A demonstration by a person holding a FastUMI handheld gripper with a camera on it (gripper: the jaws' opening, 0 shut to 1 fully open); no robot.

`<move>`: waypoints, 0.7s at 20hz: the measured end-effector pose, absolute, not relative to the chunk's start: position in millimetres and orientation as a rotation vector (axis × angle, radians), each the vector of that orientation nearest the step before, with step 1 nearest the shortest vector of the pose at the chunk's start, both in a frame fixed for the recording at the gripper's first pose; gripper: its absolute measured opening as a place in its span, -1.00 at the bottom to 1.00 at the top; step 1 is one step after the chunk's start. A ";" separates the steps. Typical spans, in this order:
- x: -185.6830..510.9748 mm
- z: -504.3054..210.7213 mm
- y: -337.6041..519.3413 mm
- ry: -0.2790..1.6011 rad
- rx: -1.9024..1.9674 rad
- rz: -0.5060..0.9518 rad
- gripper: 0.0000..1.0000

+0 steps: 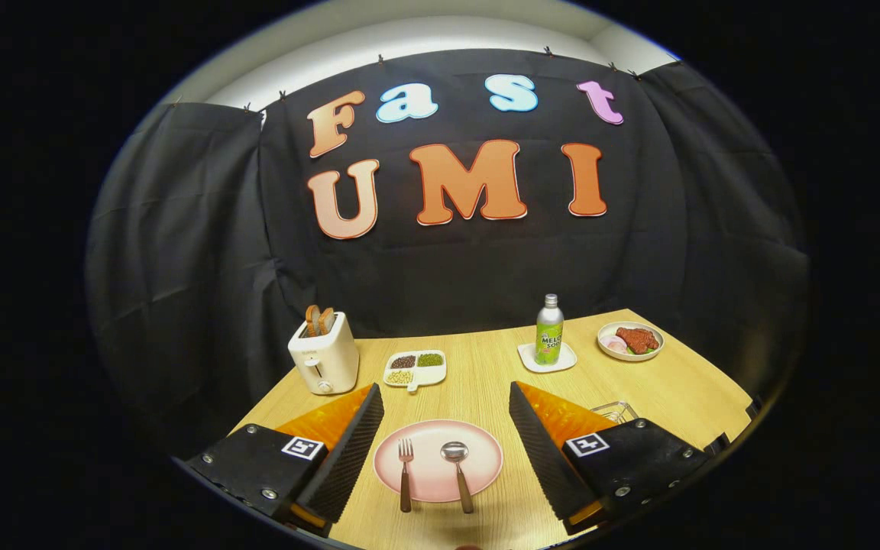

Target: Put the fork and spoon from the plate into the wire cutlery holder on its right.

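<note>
- My claw hangs over the near part of the desk with its two fingers spread wide apart, gripping nothing.
- Between the fingers lies the pink plate, flat on the desk and touched by neither of them.
- On the plate rest the fork and the spoon, side by side and apart, fork to the left, spoon to the right. Both have brown handles that point toward me and run past the plate's near rim onto the wood.
- The wire cutlery holder stands to the right of the plate, just behind my right finger, which hides most of it.
- Beyond my left finger stands a cream toaster with two slices of toast sticking up from its slots.
- Beside the toaster, further right, sits a small white divided dish holding beans or grains of different colours.
- Further right, beyond the plate, a green drink bottle stands upright on a white coaster.
- At the far right corner of the desk is a small bowl holding reddish food.
</note>
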State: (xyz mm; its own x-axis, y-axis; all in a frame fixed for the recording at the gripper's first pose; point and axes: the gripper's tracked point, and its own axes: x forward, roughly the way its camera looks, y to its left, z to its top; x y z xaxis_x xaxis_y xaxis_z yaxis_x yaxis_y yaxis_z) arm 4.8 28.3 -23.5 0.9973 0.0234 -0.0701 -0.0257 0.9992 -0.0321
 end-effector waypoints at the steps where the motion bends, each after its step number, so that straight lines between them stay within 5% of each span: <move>1: 7.0 -26.0 29.0 0.066 -0.041 0.027 0.98; 14: 44.7 -126.4 41.2 0.235 -0.151 0.094 0.98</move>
State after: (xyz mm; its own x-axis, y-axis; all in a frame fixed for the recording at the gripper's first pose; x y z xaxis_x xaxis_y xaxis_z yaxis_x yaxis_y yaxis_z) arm 44.7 41.2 -126.4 0.9681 0.0747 -0.2391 -0.1100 0.9843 -0.1380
